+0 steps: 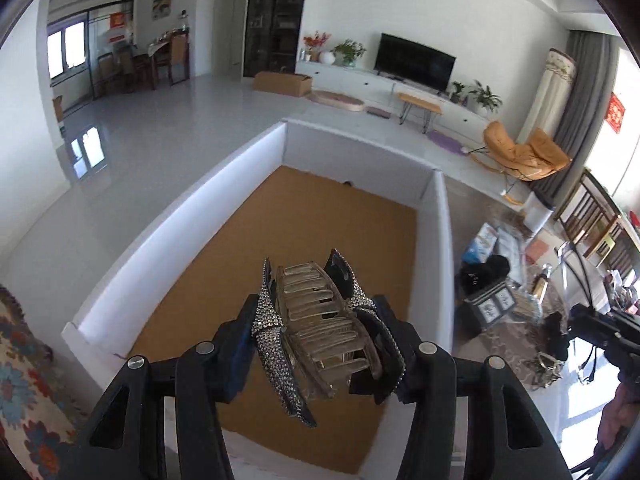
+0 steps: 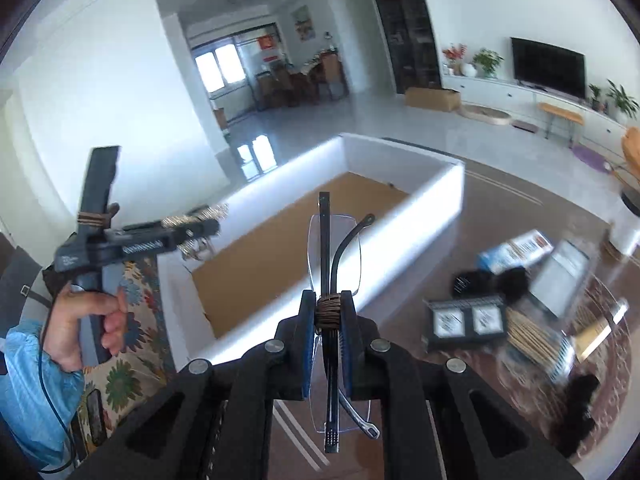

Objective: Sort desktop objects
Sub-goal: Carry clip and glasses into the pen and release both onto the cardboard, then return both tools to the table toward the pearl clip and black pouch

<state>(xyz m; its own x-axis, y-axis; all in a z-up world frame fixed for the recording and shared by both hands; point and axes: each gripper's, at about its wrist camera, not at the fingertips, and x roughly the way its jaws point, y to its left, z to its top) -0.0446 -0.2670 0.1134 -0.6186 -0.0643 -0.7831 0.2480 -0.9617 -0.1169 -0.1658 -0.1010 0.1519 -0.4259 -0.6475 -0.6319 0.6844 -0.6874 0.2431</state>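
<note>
Motion-blurred clutter (image 2: 532,304) on the table, items indistinct

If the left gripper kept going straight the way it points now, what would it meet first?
Probably the brown floor of the white-walled box: the left gripper, shut on the rhinestone hair claw, aims down into it, with nothing visible between. Depth is uncertain.

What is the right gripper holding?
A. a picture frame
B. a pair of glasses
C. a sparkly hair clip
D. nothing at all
B: in the right wrist view, the right gripper has its jaws shut on a folded pair of glasses with clear lenses and dark arms; the sparkly hair clip is in the left gripper instead.
</note>
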